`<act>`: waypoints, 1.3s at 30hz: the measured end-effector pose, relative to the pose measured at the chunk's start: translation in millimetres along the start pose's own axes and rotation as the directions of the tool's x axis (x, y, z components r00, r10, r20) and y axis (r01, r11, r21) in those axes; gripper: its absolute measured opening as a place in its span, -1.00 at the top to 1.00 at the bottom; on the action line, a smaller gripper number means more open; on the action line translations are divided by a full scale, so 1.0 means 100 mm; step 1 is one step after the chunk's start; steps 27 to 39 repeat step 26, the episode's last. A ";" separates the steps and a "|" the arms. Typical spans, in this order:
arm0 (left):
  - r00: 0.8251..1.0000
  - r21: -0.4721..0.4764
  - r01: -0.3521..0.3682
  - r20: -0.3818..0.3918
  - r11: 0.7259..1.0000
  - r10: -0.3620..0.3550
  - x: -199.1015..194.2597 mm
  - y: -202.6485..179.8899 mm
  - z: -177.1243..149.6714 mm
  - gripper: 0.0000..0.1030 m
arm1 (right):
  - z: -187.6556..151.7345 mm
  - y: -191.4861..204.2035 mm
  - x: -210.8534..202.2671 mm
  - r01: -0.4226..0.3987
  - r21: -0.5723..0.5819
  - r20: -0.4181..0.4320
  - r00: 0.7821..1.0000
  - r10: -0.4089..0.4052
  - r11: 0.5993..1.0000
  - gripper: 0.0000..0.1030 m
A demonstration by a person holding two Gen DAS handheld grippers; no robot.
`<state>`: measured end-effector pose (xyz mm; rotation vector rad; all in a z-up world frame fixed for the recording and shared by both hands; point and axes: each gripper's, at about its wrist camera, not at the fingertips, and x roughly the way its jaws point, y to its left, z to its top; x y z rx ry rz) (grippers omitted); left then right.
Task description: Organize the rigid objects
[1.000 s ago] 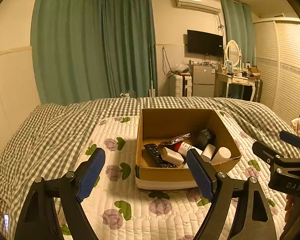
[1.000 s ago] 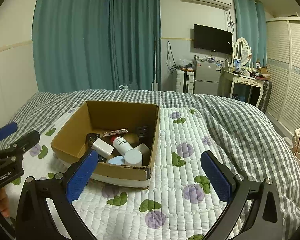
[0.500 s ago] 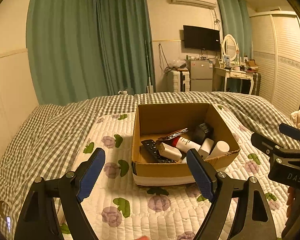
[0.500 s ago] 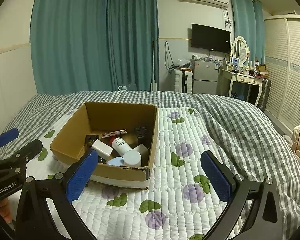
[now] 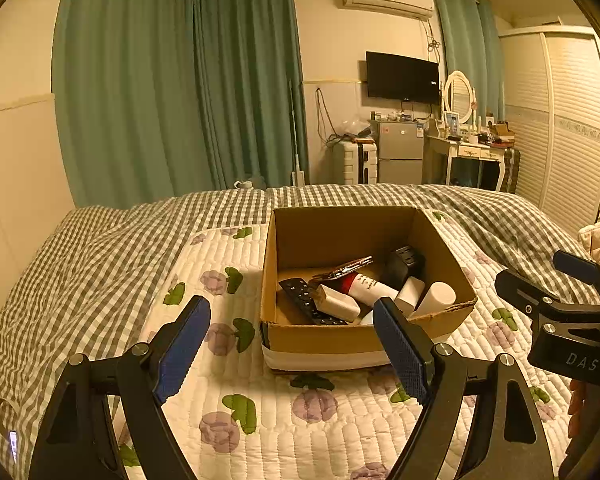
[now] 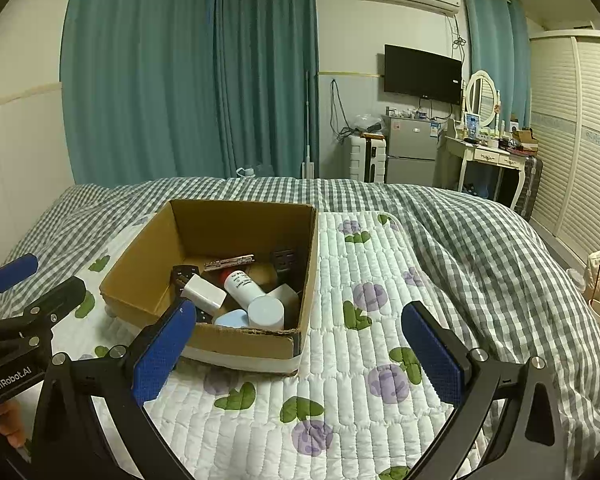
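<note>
An open cardboard box (image 5: 320,240) stands on a flowered quilt (image 5: 228,360) on the bed; it also shows in the right wrist view (image 6: 140,272). Inside lie a black remote (image 5: 306,302), a white tube with a red end (image 5: 370,288), white bottles (image 5: 436,296), a black adapter (image 5: 404,264) and other small items. My left gripper (image 5: 292,344) is open and empty, in front of the box's near left. My right gripper (image 6: 296,348) is open and empty, in front of the box's near right corner. Each gripper shows at the edge of the other's view.
A grey checked duvet (image 6: 480,248) covers the bed around the quilt. Green curtains (image 5: 180,92), a small fridge (image 5: 398,152), a TV (image 5: 402,78), a dressing table (image 5: 472,152) and a wardrobe (image 5: 572,128) stand beyond the bed.
Both grippers have drawn back and risen slightly from the box, staying open. The items in the box have not moved.
</note>
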<state>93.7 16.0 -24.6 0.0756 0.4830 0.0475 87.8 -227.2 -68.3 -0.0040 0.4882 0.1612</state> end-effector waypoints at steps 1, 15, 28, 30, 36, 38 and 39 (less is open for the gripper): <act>1.000 -0.002 0.001 -0.001 1.000 -0.001 0.00 0.00 0.00 -0.66 | 0.00 0.00 0.00 -0.001 0.000 0.000 1.000 0.001 1.000 -0.99; 1.000 -0.005 0.001 -0.005 1.000 -0.001 0.02 0.01 -0.02 -0.66 | -0.03 0.02 0.04 -0.004 -0.006 -0.012 1.000 0.004 1.000 -0.99; 1.000 -0.010 0.000 -0.011 1.000 0.000 0.04 0.02 -0.03 -0.66 | -0.05 0.02 0.07 -0.006 -0.005 -0.021 1.000 0.006 1.000 -1.00; 1.000 -0.010 0.000 -0.011 1.000 0.000 0.04 0.02 -0.03 -0.66 | -0.05 0.02 0.07 -0.006 -0.005 -0.021 1.000 0.006 1.000 -1.00; 1.000 -0.010 0.000 -0.011 1.000 0.000 0.04 0.02 -0.03 -0.66 | -0.05 0.02 0.07 -0.006 -0.005 -0.021 1.000 0.006 1.000 -1.00; 1.000 -0.010 0.000 -0.011 1.000 0.000 0.04 0.02 -0.03 -0.66 | -0.05 0.02 0.07 -0.006 -0.005 -0.021 1.000 0.006 1.000 -1.00; 1.000 -0.010 0.000 -0.011 1.000 0.000 0.04 0.02 -0.03 -0.66 | -0.05 0.02 0.07 -0.006 -0.005 -0.021 1.000 0.006 1.000 -1.00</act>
